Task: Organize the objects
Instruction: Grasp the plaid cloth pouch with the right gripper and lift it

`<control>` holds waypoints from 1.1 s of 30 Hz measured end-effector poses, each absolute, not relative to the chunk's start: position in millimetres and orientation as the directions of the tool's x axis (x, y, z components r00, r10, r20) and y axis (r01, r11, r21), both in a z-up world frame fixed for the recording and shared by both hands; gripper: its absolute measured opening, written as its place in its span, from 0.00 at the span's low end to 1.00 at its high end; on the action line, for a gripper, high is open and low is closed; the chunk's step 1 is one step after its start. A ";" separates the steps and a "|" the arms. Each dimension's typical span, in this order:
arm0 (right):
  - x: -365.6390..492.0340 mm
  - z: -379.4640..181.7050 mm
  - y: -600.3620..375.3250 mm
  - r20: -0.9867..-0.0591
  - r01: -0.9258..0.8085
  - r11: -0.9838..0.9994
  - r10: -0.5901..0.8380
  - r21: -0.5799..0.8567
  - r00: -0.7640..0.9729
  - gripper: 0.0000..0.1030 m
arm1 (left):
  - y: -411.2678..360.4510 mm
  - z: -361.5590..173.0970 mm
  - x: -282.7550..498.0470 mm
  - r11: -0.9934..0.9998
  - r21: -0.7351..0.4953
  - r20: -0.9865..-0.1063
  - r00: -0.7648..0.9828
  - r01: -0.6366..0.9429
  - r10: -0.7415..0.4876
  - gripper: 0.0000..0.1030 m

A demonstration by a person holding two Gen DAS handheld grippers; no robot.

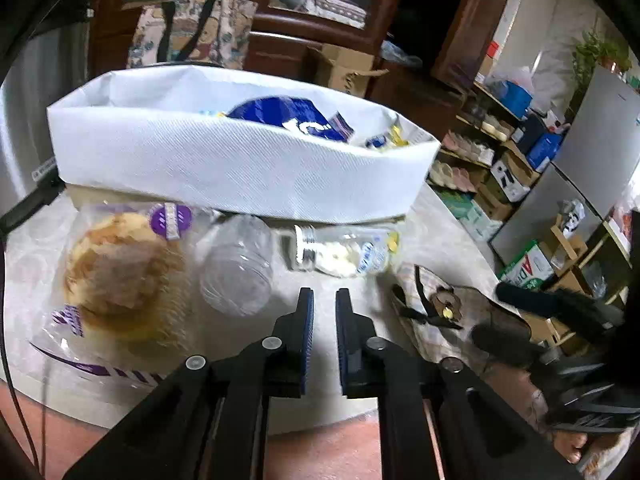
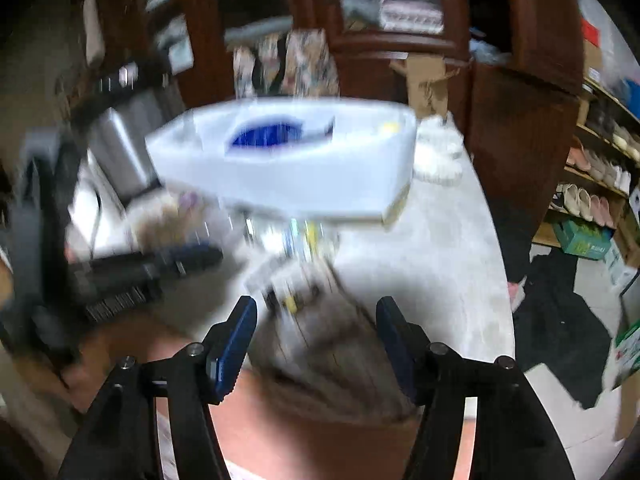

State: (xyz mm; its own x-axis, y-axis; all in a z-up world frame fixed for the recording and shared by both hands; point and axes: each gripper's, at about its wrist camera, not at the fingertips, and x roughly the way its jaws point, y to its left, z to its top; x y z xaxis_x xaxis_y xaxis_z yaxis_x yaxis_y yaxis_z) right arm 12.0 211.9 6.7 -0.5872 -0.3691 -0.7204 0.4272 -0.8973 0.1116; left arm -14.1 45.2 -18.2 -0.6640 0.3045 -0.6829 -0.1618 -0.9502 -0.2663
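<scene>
A white fabric bin stands at the back of the table, holding a blue packet. In front of it lie a bagged bun, a clear plastic cup on its side and a small glass jar on its side. A plaid pouch with a raccoon face lies to the right. My left gripper hovers empty, nearly shut, just in front of the cup and jar. My right gripper is open, with the blurred pouch between and under its fingers. The bin also shows in the right wrist view.
The round pale table's front edge is close below the left gripper. A dark wooden cabinet and a cardboard box stand behind. Shoe shelves and boxes fill the right side. The left gripper appears in the right wrist view.
</scene>
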 end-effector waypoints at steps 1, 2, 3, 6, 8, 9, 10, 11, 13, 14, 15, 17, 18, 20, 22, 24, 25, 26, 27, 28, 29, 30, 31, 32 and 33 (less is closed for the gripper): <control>10.9 -0.7 211.9 -0.738 0.431 -0.896 -0.360 0.104 -0.570 0.61 | 47.5 -19.3 -14.1 -0.952 -0.257 -0.688 -0.661 -0.163 0.299 0.12; 9.8 -4.9 215.6 -0.730 0.428 -0.896 -0.372 0.119 -0.574 0.64 | 50.7 -20.7 -14.3 -0.958 -0.238 -0.697 -0.659 -0.160 0.283 0.13; 7.9 -7.3 220.0 -0.721 0.419 -0.897 -0.384 0.143 -0.577 0.70 | 54.5 -23.4 -15.2 -0.966 -0.210 -0.710 -0.656 -0.151 0.257 0.19; -5.2 -17.0 230.9 -0.728 0.382 -0.883 -0.449 0.273 -0.518 0.76 | 64.9 -39.0 -20.6 -0.987 -0.117 -0.775 -0.611 -0.114 0.162 0.22; -9.7 -22.3 233.6 -0.722 0.380 -0.857 -0.503 0.348 -0.475 0.76 | 68.8 -36.4 -20.8 -0.989 -0.091 -0.766 -0.626 -0.116 0.144 0.28; -10.3 -24.9 233.1 -0.717 0.387 -0.844 -0.526 0.371 -0.458 0.78 | 69.1 -37.6 -22.0 -0.988 -0.096 -0.771 -0.619 -0.120 0.151 0.29; -10.0 -26.7 231.6 -0.716 0.397 -0.834 -0.539 0.383 -0.443 0.82 | 69.9 -36.7 -22.1 -0.988 -0.096 -0.769 -0.621 -0.121 0.151 0.30; -8.2 -26.8 229.5 -0.715 0.408 -0.832 -0.540 0.375 -0.443 0.83 | 70.4 -36.2 -22.6 -0.988 -0.096 -0.769 -0.621 -0.122 0.151 0.30; -2.3 -27.3 223.1 -0.715 0.438 -0.836 -0.524 0.330 -0.462 0.90 | 71.0 -35.7 -22.9 -0.988 -0.096 -0.769 -0.621 -0.122 0.151 0.30; -0.4 -27.8 219.7 -0.717 0.453 -0.837 -0.516 0.306 -0.469 0.92 | 70.5 -35.9 -22.7 -0.988 -0.095 -0.770 -0.620 -0.122 0.151 0.31; 1.4 -28.0 215.8 -0.727 0.465 -0.840 -0.502 0.280 -0.468 0.95 | 70.8 -35.4 -23.0 -0.988 -0.093 -0.770 -0.620 -0.123 0.150 0.31; 4.3 -28.5 206.7 -0.750 0.482 -0.846 -0.467 0.226 -0.469 0.98 | 71.2 -34.8 -24.7 -0.988 -0.090 -0.771 -0.620 -0.124 0.148 0.33; 5.4 -28.9 203.5 -0.757 0.486 -0.849 -0.453 0.206 -0.471 0.99 | 72.1 -34.2 -23.5 -0.988 -0.090 -0.770 -0.620 -0.126 0.150 0.34; 6.4 -30.3 199.6 -0.765 0.490 -0.852 -0.438 0.185 -0.472 1.00 | 72.2 -33.9 -24.2 -0.987 -0.090 -0.770 -0.619 -0.129 0.152 0.35; 7.0 -31.4 196.9 -0.773 0.497 -0.853 -0.422 0.161 -0.473 1.00 | 72.2 -35.8 -24.1 -0.987 -0.088 -0.771 -0.619 -0.132 0.152 0.36; 8.3 -32.8 192.2 -0.785 0.501 -0.857 -0.393 0.123 -0.480 1.00 | 72.3 -36.6 -22.9 -0.987 -0.084 -0.771 -0.619 -0.135 0.150 0.37; 9.7 -34.0 187.5 -0.795 0.506 -0.858 -0.365 0.085 -0.485 1.00 | 72.2 -36.9 -22.4 -0.987 -0.084 -0.771 -0.619 -0.136 0.151 0.37; 11.5 -36.3 183.2 -0.803 0.513 -0.857 -0.340 0.050 -0.490 1.00 | 72.4 -37.0 -21.8 -0.987 -0.084 -0.771 -0.618 -0.139 0.153 0.39; 13.6 -38.0 177.7 -0.812 0.524 -0.852 -0.307 0.001 -0.497 1.00 | 71.8 -37.4 -20.9 -0.985 -0.086 -0.771 -0.617 -0.146 0.159 0.42; 13.7 -37.8 176.7 -0.810 0.531 -0.848 -0.313 0.002 -0.496 1.00 | 71.5 -37.8 -19.6 -0.984 -0.088 -0.771 -0.615 -0.153 0.164 0.44; 12.6 -38.0 178.4 -0.810 0.532 -0.846 -0.320 0.012 -0.491 1.00 | 72.0 -37.9 -19.6 -0.984 -0.086 -0.772 -0.614 -0.157 0.166 0.45; 12.3 -38.4 178.9 -0.810 0.536 -0.844 -0.322 0.012 -0.490 1.00 | 72.9 -38.2 -19.5 -0.984 -0.080 -0.773 -0.614 -0.160 0.163 0.47; 12.1 -38.6 179.7 -0.810 0.537 -0.843 -0.324 0.013 -0.489 1.00 | 74.0 -38.2 -19.1 -0.983 -0.077 -0.773 -0.613 -0.165 0.163 0.48; 12.3 -38.9 179.9 -0.811 0.538 -0.843 -0.323 0.011 -0.489 1.00 | 74.1 -38.5 -18.2 -0.983 -0.075 -0.774 -0.612 -0.168 0.164 0.49; 12.7 -39.0 180.0 -0.811 0.538 -0.843 -0.322 0.011 -0.489 1.00 | 74.3 -38.6 -17.9 -0.983 -0.074 -0.774 -0.612 -0.169 0.163 0.49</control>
